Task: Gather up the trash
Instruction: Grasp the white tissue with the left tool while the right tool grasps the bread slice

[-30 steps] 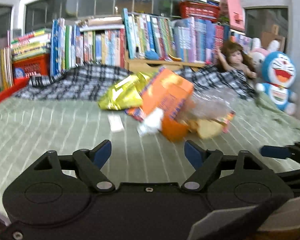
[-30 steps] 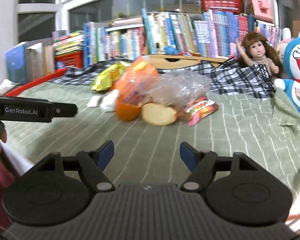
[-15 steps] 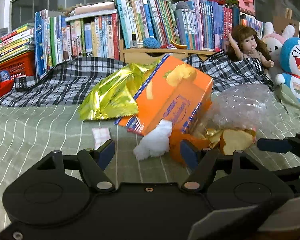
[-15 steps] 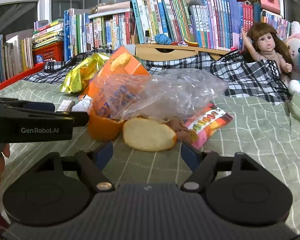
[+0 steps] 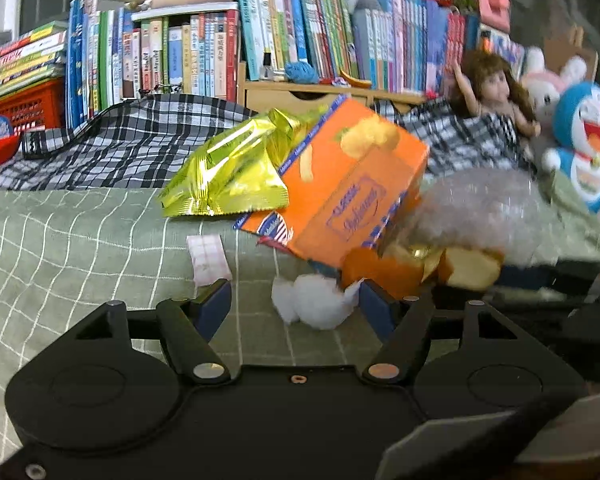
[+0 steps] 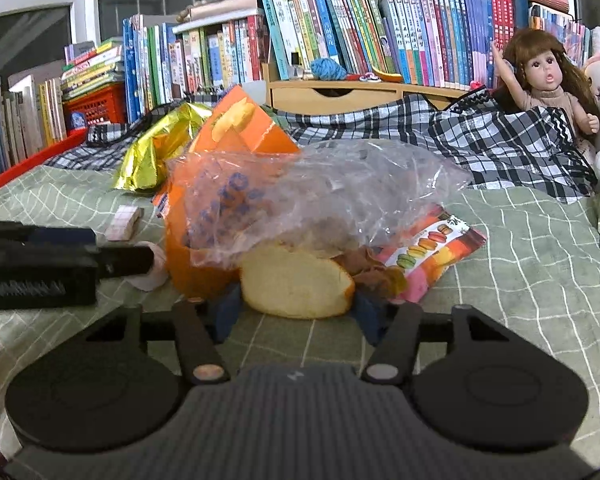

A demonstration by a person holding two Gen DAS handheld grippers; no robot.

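Both grippers are closing in on the trash pile lying on the green checked bed cover [image 5: 80, 248], which now fills far more of each view than a second ago, so the first pick looks imminent. In the left wrist view, the left gripper [image 5: 294, 304] is reaching with its jaws apart, bracketing the white tissue wad [image 5: 312, 304] at lower centre; the gold snack bag [image 5: 228, 172] and the orange box [image 5: 352, 192] are leaning behind it, the box's long axis rising toward the upper right. In the right wrist view, the right gripper [image 6: 296, 314] is also spread wide, framing the bread piece [image 6: 296, 288], which is lying with its long axis across the frame under the clear plastic bag [image 6: 320, 196].
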